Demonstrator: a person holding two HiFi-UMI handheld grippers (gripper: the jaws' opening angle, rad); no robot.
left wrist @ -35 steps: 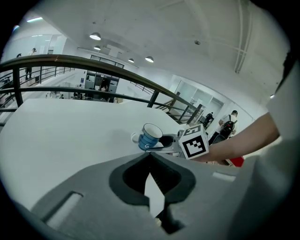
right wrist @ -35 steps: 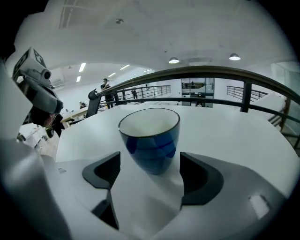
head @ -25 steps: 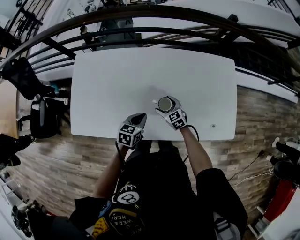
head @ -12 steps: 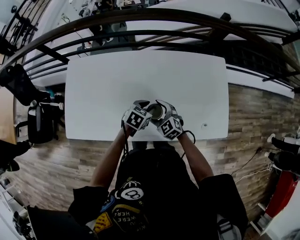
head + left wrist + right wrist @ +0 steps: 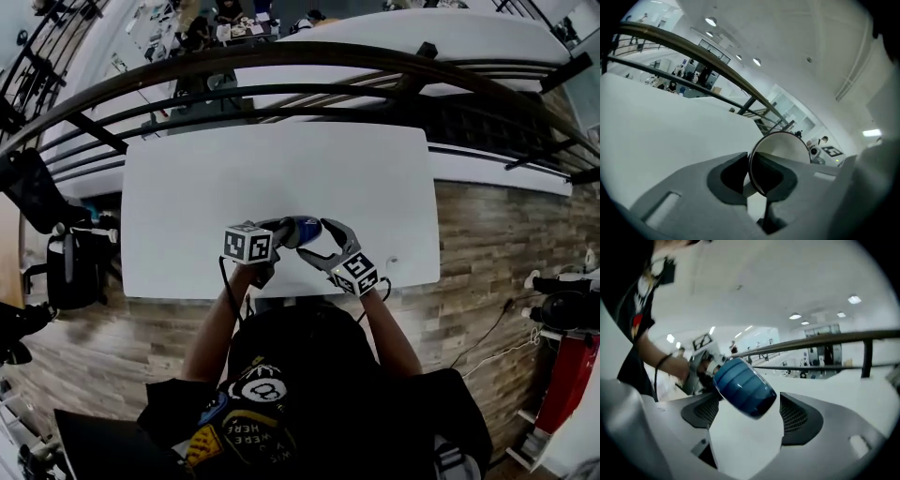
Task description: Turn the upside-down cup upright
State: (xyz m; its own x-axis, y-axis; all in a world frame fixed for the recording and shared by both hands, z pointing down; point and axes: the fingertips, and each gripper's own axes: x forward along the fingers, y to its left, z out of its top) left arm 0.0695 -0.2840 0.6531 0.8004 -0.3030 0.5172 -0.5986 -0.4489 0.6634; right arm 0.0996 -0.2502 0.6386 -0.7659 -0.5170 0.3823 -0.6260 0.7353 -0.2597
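Observation:
The blue ribbed cup [image 5: 302, 228] hangs tilted above the near edge of the white table [image 5: 281, 159]. My left gripper [image 5: 286, 232] has just been closing and is shut on the cup's wall. In the left gripper view the rim [image 5: 751, 161] is pinched between the jaws [image 5: 750, 172], with the pale inside [image 5: 787, 147] turned to the camera. My right gripper [image 5: 319, 242] is to the right of the cup. In the right gripper view its jaws [image 5: 747, 416] stand wide apart, and the cup's base [image 5: 743, 386] floats between them untouched.
A dark metal railing [image 5: 281, 70] runs past the table's far edge. A black chair [image 5: 66, 258] stands on the wooden floor to the left. A small round fitting [image 5: 392, 262] sits near the table's right front corner.
A second ago the cup stood on the table with the right gripper at it. The left gripper came in and closed on the rim, and the cup now hangs tilted above the table.

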